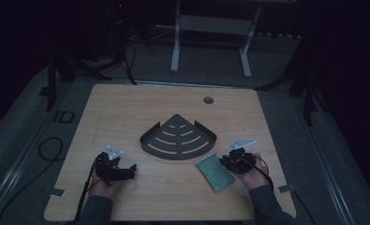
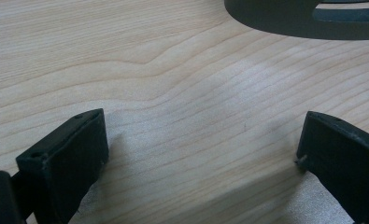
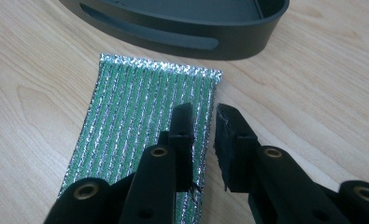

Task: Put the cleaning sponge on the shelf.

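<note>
room dim | grey floor [image 1: 285, 56] | white frame legs [image 1: 175, 47] — behind wooden table [image 1: 126, 108]

High overview; tool views close — share tray [image 1: 178, 139].

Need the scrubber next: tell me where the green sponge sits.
In the high view the green sponge lies flat on the table, right of centre, just below the dark corner tray, beside the right claw.

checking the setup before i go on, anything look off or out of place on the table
Nothing spilled or broken. The green sponge lies flat on the table, askew to its edges, outside the dark corner tray. The right gripper has its jaws slightly parted over the sponge's edge.
</note>
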Motion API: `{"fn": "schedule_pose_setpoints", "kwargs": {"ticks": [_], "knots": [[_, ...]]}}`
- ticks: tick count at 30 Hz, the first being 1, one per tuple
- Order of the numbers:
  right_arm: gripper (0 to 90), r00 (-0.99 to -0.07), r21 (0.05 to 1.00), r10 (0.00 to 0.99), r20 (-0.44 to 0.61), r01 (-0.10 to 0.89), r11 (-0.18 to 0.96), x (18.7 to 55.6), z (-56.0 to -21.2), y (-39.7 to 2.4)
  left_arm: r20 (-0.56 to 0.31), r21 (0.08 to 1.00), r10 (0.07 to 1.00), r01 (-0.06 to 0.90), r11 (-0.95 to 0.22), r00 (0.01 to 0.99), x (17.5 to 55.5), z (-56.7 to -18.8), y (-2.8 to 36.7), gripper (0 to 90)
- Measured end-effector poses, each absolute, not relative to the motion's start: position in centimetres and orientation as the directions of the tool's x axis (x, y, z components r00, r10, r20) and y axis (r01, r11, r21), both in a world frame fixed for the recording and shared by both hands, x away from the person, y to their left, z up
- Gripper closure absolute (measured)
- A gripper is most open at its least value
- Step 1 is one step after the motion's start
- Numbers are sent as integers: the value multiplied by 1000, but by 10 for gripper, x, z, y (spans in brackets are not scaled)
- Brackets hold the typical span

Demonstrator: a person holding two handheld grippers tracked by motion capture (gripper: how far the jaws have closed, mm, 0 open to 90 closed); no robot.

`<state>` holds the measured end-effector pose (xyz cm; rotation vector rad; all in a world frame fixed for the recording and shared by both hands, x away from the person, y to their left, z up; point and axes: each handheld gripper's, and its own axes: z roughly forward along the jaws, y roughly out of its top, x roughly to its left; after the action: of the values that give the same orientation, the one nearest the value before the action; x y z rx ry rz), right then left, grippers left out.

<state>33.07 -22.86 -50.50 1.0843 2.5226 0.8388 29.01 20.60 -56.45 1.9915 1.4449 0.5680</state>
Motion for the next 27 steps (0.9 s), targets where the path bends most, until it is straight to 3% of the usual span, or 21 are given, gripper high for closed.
{"fn": "schedule_pose_setpoints", "kwargs": {"ticks": [27], "knots": [[705, -656, 437, 750, 89, 702, 562, 355, -503, -230, -9, 690, 950, 690, -221, 313, 290, -565, 206, 22]]}}
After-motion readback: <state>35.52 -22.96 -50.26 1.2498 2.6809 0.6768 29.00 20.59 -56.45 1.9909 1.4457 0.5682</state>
